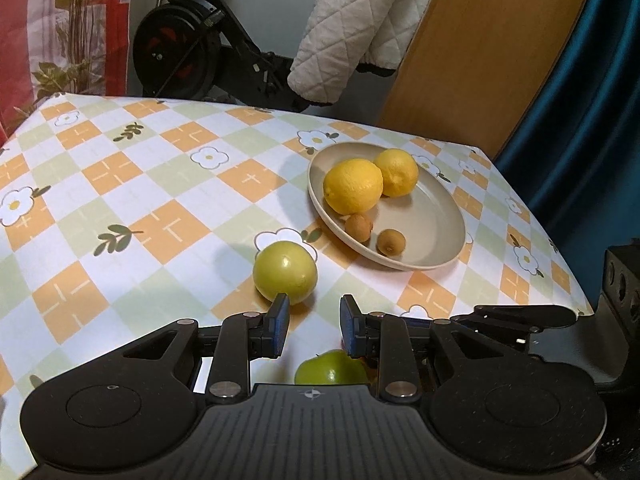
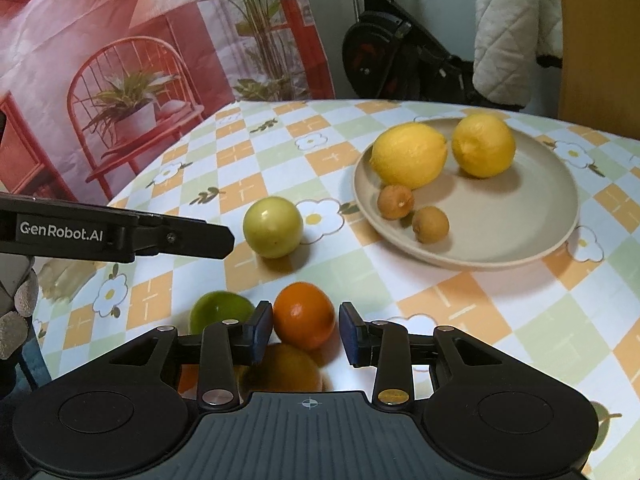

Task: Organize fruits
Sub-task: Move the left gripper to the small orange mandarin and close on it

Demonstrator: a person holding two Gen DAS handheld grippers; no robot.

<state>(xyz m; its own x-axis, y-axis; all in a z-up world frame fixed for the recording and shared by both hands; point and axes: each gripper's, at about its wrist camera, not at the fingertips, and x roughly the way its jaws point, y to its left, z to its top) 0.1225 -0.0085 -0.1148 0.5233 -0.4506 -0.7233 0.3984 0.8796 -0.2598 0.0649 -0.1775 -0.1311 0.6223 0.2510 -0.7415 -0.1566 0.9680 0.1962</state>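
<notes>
Fruits are split between a beige plate (image 1: 420, 264) and the checked tablecloth (image 1: 120, 184). In the left wrist view the plate sits far right holding two lemons (image 1: 354, 186) and two small brown fruits (image 1: 359, 227), gathered there as the sorted set, while a pale green fruit (image 1: 285, 266) waits loose just beyond the left gripper (image 1: 314, 326) — its jaws stand at their narrowest, gripping nothing, a darker green fruit (image 1: 330, 368) lying below them. In the right wrist view the right gripper (image 2: 306, 334) hangs over an orange (image 2: 304, 316); its jaws bracket the fruit without pressing it, likely lined up for the next pick toward the plate (image 2: 500, 256).
</notes>
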